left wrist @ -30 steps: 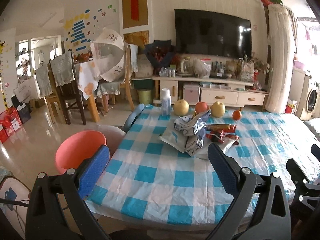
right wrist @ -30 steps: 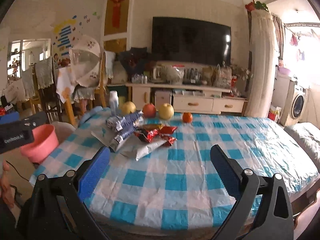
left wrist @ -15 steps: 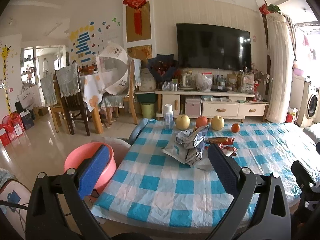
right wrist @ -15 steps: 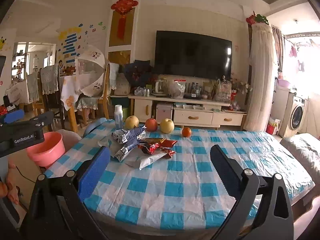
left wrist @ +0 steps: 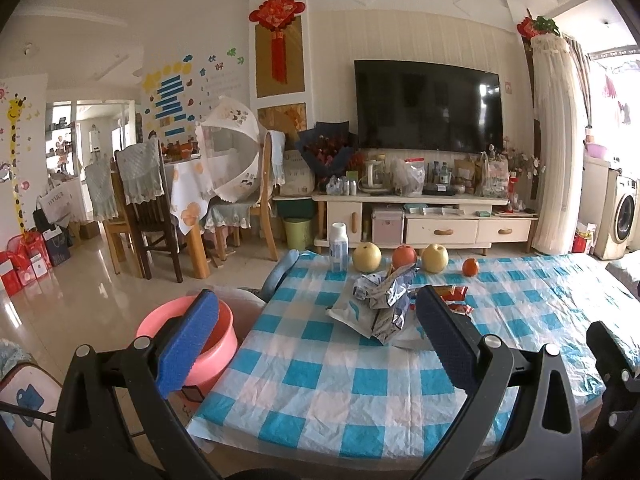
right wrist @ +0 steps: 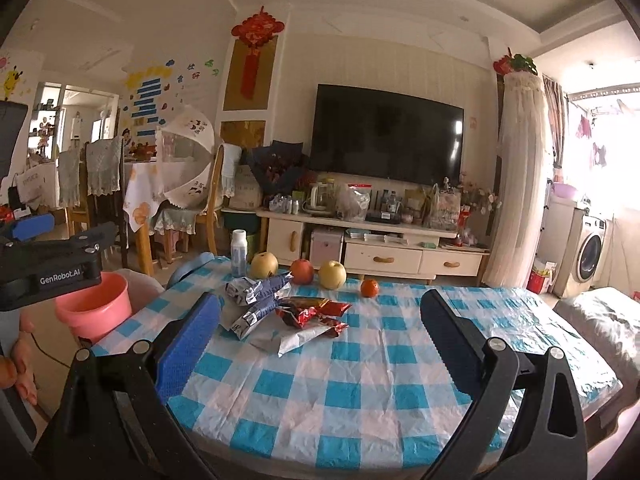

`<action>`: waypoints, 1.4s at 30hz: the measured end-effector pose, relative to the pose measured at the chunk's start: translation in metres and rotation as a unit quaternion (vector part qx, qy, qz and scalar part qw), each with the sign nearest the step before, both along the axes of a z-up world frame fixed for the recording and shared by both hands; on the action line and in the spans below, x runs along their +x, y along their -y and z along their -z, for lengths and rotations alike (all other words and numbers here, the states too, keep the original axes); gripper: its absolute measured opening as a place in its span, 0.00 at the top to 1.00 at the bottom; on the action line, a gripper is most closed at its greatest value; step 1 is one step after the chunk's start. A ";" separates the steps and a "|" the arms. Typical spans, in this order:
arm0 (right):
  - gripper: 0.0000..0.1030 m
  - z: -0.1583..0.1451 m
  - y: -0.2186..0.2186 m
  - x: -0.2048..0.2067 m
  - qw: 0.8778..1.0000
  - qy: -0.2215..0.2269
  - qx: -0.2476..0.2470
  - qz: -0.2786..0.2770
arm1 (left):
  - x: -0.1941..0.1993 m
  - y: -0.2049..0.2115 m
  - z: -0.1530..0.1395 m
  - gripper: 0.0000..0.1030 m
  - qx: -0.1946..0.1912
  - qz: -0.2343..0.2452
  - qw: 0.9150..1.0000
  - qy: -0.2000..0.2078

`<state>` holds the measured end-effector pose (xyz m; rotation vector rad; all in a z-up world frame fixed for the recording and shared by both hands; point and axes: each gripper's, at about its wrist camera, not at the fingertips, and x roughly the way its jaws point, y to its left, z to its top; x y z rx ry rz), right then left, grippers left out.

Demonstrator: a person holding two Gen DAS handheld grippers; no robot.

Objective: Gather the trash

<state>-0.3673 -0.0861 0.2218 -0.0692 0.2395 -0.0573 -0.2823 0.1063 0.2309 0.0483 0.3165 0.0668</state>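
A table (left wrist: 320, 384) covered with a blue-and-white checked plastic cloth fills the lower centre of both views. To its left, in the lower left of each frame, a round pink plastic basin (left wrist: 218, 344) stands on the floor just beside the table edge.

The left hand-held gripper (left wrist: 316, 344) sits at the bottom of its view, released, its blue-padded fingers spread wide and empty above the near part of the table. The right hand-held gripper (right wrist: 320, 344) is likewise released and empty at the bottom of its view.

A pile of crumpled snack wrappers (right wrist: 280, 312), the trash, lies in the middle of the frame on the far half of the table: silver-blue foil bags on the left, red foil wrappers (right wrist: 316, 314) on the right, a flat white bag beneath. The pile is well apart from both grippers.

Behind the pile, along the far table edge, stand a white plastic bottle (right wrist: 239, 253), two yellow pears (right wrist: 264, 265), a red apple (right wrist: 302, 271) between them, and a small orange tangerine (right wrist: 369, 288) furthest right.
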 end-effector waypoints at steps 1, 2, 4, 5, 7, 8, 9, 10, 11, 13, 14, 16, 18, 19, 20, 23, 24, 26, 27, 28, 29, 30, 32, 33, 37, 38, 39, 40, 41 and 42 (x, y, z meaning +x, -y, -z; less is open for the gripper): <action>0.04 0.000 0.000 0.000 1.000 0.000 0.000 0.000 | -0.001 0.000 -0.001 0.04 0.000 0.000 1.000 0.002; 0.04 0.000 0.000 0.000 1.000 0.000 0.000 0.000 | -0.002 0.000 -0.002 0.04 0.000 -0.001 1.000 0.003; 0.04 0.000 -0.001 0.000 1.000 0.001 -0.001 0.000 | -0.002 0.001 -0.003 0.04 0.000 -0.001 1.000 0.004; 0.04 0.000 -0.001 0.000 1.000 0.000 -0.001 0.000 | -0.002 0.001 -0.003 0.04 0.000 -0.001 1.000 0.004; 0.04 0.001 -0.002 0.000 1.000 -0.001 -0.001 -0.002 | -0.003 0.001 -0.002 0.04 0.000 -0.001 1.000 0.003; 0.04 0.002 -0.002 -0.001 1.000 -0.002 0.000 -0.004 | -0.003 0.001 -0.003 0.04 0.001 -0.001 1.000 0.003; 0.04 0.003 -0.003 -0.001 1.000 -0.003 0.001 -0.007 | -0.003 0.001 -0.003 0.04 0.001 -0.001 1.000 0.004; 0.04 0.004 -0.003 0.000 1.000 -0.005 0.002 -0.010 | -0.003 0.001 -0.003 0.04 0.001 -0.001 1.000 0.004; 0.04 0.004 -0.003 0.000 1.000 -0.008 0.003 -0.013 | -0.003 0.001 -0.002 0.04 0.000 -0.001 1.000 0.003; 0.04 0.007 -0.004 0.000 1.000 -0.010 0.002 -0.018 | -0.003 0.001 -0.001 0.04 0.000 -0.001 1.000 0.004; 0.04 0.008 -0.004 0.001 1.000 -0.012 0.002 -0.022 | -0.003 0.001 -0.001 0.04 0.000 -0.001 1.000 0.004; 0.04 0.010 -0.005 0.002 0.999 -0.021 0.002 -0.028 | -0.003 0.001 0.000 0.04 0.001 -0.002 1.000 0.003; 0.04 0.012 -0.007 0.004 0.999 -0.027 -0.002 -0.032 | -0.003 0.000 0.000 0.04 0.001 -0.004 1.000 0.001; 0.04 0.013 -0.008 0.005 0.999 -0.028 -0.004 -0.035 | -0.002 -0.001 0.000 0.04 0.000 -0.005 1.000 0.000; 0.04 0.013 -0.009 0.005 0.999 -0.029 -0.008 -0.036 | -0.002 -0.001 0.001 0.04 0.001 -0.005 1.000 0.000; 0.04 0.017 -0.015 0.010 0.998 -0.039 -0.018 -0.039 | -0.001 -0.001 0.003 0.04 0.003 -0.006 1.000 -0.004; 0.04 0.018 -0.016 0.011 0.998 -0.042 -0.019 -0.040 | 0.000 -0.002 0.005 0.04 0.004 -0.007 1.000 -0.006; 0.04 0.022 -0.016 0.015 0.998 -0.048 -0.018 -0.044 | 0.004 0.000 0.009 0.04 0.007 -0.007 1.000 -0.011; 0.04 0.024 -0.016 0.017 0.997 -0.052 -0.017 -0.046 | 0.006 0.000 0.010 0.04 0.008 -0.007 1.000 -0.014; 0.04 0.028 -0.014 0.019 0.997 -0.058 -0.013 -0.049 | 0.008 0.000 0.013 0.04 0.009 -0.008 1.000 -0.016; 0.04 0.030 -0.013 0.021 0.997 -0.062 -0.008 -0.050 | 0.012 0.000 0.016 0.04 0.010 -0.008 1.000 -0.020; 0.04 0.034 -0.010 0.023 0.997 -0.066 0.001 -0.050 | 0.013 0.000 0.018 0.04 0.011 -0.008 1.000 -0.021; 0.04 0.041 -0.004 0.028 0.996 -0.074 0.015 -0.049 | 0.017 0.000 0.023 0.04 0.013 -0.006 1.000 -0.027; 0.04 0.045 -0.001 0.031 0.995 -0.079 0.022 -0.049 | 0.019 0.001 0.026 0.04 0.015 -0.005 0.999 -0.030; 0.04 0.063 0.015 0.046 0.992 -0.105 0.048 -0.040 | 0.029 0.006 0.038 0.04 0.024 0.011 0.999 -0.036; 0.04 0.068 0.020 0.050 0.991 -0.110 0.058 -0.039 | 0.032 0.008 0.041 0.04 0.026 0.015 0.999 -0.038; 0.04 0.075 0.026 0.055 0.990 -0.117 0.065 -0.037 | 0.035 0.010 0.044 0.04 0.029 0.021 0.999 -0.039; 0.04 0.080 0.028 0.058 0.990 -0.122 0.068 -0.034 | 0.037 0.011 0.047 0.04 0.031 0.024 0.998 -0.039; 0.04 0.087 0.033 0.063 0.988 -0.131 0.073 -0.029 | 0.039 0.012 0.051 0.04 0.034 0.028 0.998 -0.038; 0.04 0.092 0.036 0.066 0.987 -0.137 0.076 -0.028 | 0.042 0.012 0.056 0.04 0.036 0.034 0.998 -0.038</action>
